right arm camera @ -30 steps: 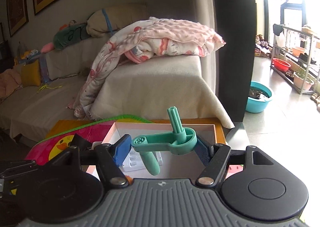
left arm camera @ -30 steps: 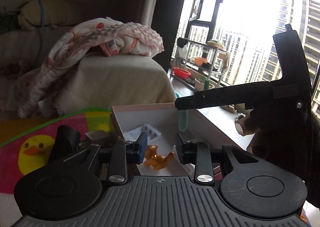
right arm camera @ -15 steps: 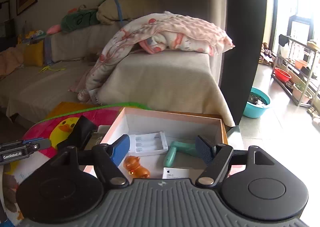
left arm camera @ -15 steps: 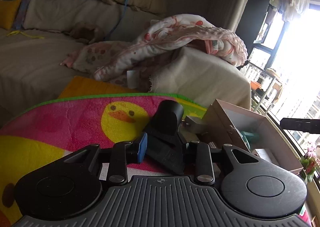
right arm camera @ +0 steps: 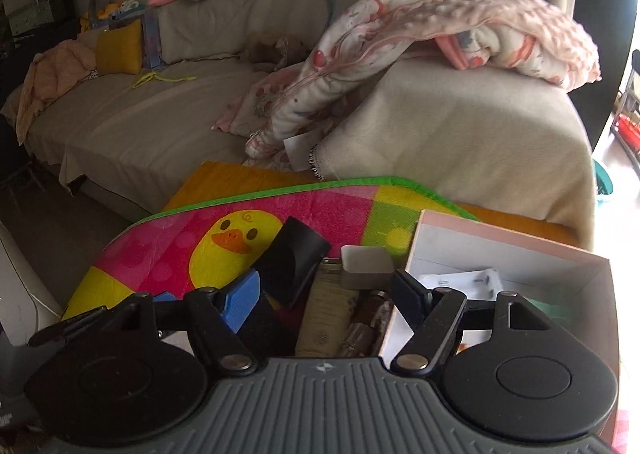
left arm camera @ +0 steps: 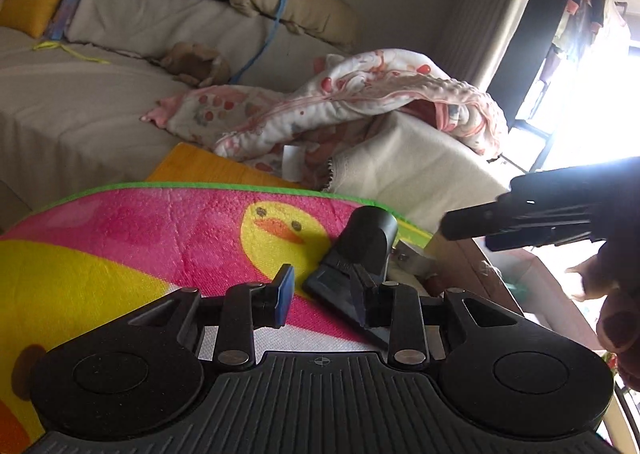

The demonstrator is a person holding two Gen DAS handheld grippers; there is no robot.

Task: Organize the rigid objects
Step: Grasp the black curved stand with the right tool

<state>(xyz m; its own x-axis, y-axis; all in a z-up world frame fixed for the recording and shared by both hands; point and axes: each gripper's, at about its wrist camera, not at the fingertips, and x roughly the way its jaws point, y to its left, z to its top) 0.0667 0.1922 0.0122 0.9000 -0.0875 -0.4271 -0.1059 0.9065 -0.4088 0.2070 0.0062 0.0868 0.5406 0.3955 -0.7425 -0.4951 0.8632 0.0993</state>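
A black nozzle-shaped part [left arm camera: 360, 254] lies on the duck-print mat [left arm camera: 160, 238], left of the pink-rimmed box [right arm camera: 500, 230]. My left gripper [left arm camera: 328, 294] is open, its fingers on either side of the part's wide flat end. My right gripper [right arm camera: 324, 294] is open and empty, above the black part [right arm camera: 292, 262], a small grey box [right arm camera: 366, 264], a tan tube [right arm camera: 328, 314] and a brown cylinder [right arm camera: 368, 318]. Inside the box I see a white tray [right arm camera: 460, 278] and a teal piece [right arm camera: 556, 306].
A beige sofa [right arm camera: 460, 126] with a pink and white blanket [right arm camera: 440, 26] stands behind the mat. The right gripper's body [left arm camera: 560, 218] crosses the right side of the left wrist view. A bright window lies to the far right.
My right gripper let the teal handle go into the box and swung left over the items beside it. My left gripper turned from the box to the black part and closed in on it.
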